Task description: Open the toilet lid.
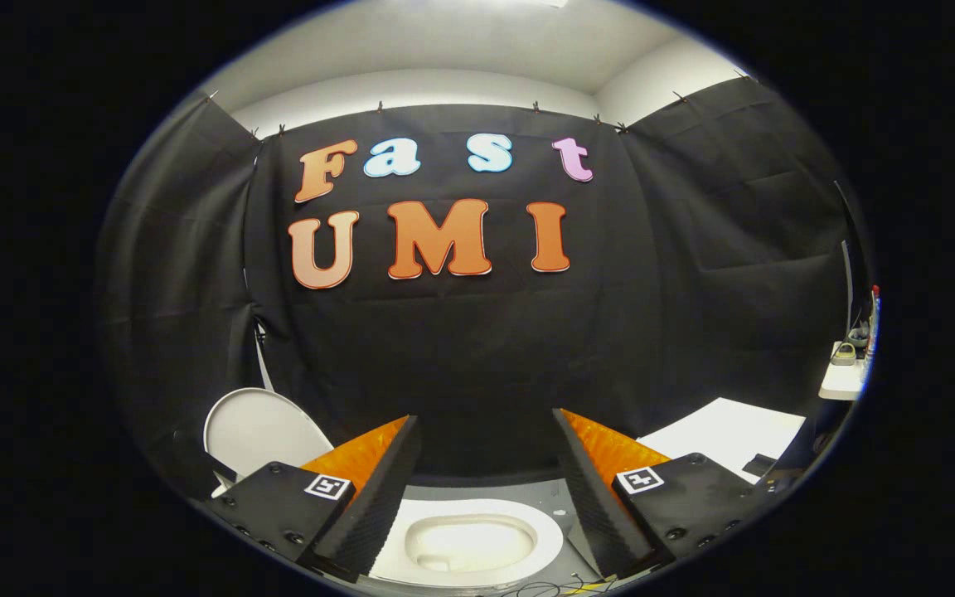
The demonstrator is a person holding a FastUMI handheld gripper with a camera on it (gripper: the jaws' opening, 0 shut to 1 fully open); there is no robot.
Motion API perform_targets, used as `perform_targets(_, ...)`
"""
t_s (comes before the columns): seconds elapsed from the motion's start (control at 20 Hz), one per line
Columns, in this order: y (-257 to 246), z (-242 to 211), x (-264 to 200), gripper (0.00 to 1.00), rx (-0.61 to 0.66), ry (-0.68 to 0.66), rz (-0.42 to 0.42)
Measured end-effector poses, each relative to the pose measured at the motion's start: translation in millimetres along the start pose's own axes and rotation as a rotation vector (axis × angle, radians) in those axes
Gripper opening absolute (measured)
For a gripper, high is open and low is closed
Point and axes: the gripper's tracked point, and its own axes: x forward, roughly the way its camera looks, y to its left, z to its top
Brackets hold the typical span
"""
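Two fingers of the gripper (pixel 486 489) stand wide apart with nothing between them, looking toward the black cloth wall (pixel 477 348). Below and between them is the toilet (pixel 469 543), its white seat ring and bowl uncovered. The toilet lid (pixel 258 431) shows beyond the left finger as a white oval standing upright at the left end of the seat ring, close to the cloth. By that look the lid is already raised (whether it rests against the cloth or stands free on its hinge I cannot tell), so the step in hand is most likely the release and retreat. To do that well, keep the fingers spread and draw the gripper back over the bowl without brushing the lid's free edge, since a nudge toward the seat could tip it shut. If the lid is not fully up, push it with one finger flat on its face near the top edge instead of pinching it. A white flat panel (pixel 726 431) lies beyond the right finger, well apart from the toilet. Farther right, a small white shelf (pixel 841 381) holds small items too blurred to name.
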Motion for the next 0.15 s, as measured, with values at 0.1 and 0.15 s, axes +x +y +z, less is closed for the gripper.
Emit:
perform_targets(0.1,-1.2,-2.2,-0.2,1.00,-0.002,0.003,-0.004)
perform_targets(0.15,-1.4,-2.0,-1.2,1.00,-0.002,0.003,-0.005)
